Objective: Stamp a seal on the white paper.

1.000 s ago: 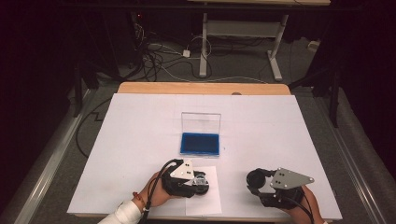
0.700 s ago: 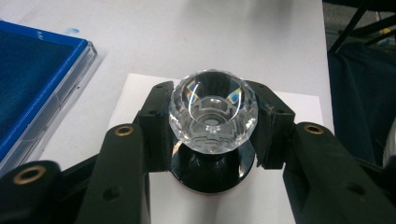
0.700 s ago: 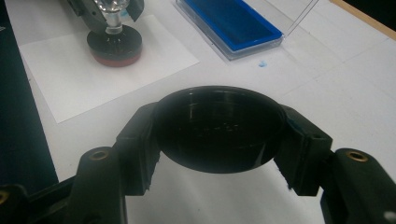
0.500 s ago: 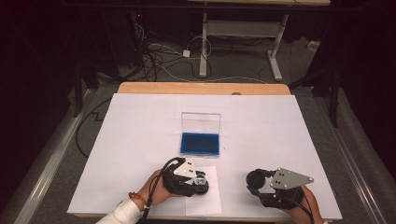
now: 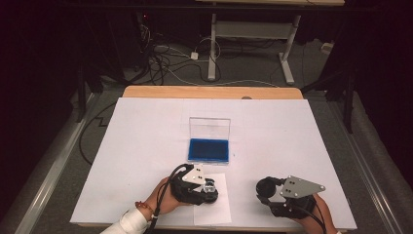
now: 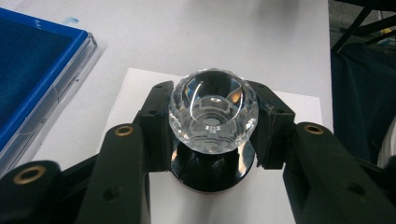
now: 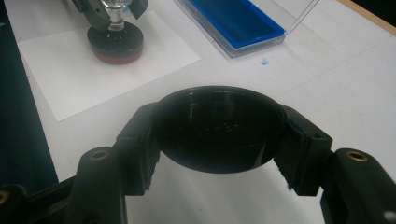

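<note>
Looking down from the high view, the left tongs [image 5: 210,187] sit over a white paper sheet [image 5: 217,210] near the front of the white surface [image 5: 292,126], the right tongs [image 5: 265,189] well apart, beyond them an open blue-lined clear plastic case [image 5: 209,149]. Along the left gripper view, the jaws clamp a faceted clear crystal knob [image 6: 213,110] standing on its round black base [image 6: 210,169] on the sheet. Along the right gripper view, the jaws grip a round black cap [image 7: 219,128]; judged step: stamp uncapped, so lifting the knob straight up comes next.
</note>
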A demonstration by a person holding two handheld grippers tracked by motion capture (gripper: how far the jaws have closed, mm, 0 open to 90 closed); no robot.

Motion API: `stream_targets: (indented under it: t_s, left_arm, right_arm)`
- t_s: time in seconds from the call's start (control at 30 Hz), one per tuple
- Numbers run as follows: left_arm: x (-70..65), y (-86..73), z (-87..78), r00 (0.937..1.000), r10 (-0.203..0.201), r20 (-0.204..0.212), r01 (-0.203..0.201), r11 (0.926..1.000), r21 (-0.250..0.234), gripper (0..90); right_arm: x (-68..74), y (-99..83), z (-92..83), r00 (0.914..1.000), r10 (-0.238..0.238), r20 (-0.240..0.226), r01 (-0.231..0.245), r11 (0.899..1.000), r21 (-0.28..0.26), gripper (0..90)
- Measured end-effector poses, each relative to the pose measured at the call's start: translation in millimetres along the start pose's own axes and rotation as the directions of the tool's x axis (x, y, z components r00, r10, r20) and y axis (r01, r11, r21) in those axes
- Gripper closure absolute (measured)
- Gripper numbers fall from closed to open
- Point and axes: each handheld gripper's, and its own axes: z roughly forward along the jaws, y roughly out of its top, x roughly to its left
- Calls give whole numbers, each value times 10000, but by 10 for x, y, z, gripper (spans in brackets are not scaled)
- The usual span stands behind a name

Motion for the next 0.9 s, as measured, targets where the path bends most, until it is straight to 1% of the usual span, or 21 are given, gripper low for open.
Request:
stream_targets:
  t_s: [0.2, 0.27, 0.43, 0.7, 0.9]
  left_arm:
    - [-22, -9, -13, 9999, 157, -46, -157, 9998, 142, 543]
    - [-35, -13, -14, 9998, 142, -106, -140, 9998, 124, 543]
    - [-12, -33, -17, 9999, 120, 18, -120, 9999, 12, 543]
    - [-23, -29, -8, 9999, 163, 0, -163, 9999, 34, 543]
    - [-9, -33, -5, 9999, 45, 107, -45, 10000, 18, 543]
  right_arm:
    - [10, 8, 9, 10000, -28, -4, 28, 10000, 27, 381]
    - [13, 8, 15, 10000, -68, -3, 68, 10000, 62, 381]
    - [28, 6, 15, 9999, -141, 5, 141, 9998, 116, 381]
    - [15, 2, 2, 10000, -67, 19, 67, 10000, 42, 380]
    - [17, 7, 12, 10000, -76, -16, 76, 9999, 66, 381]
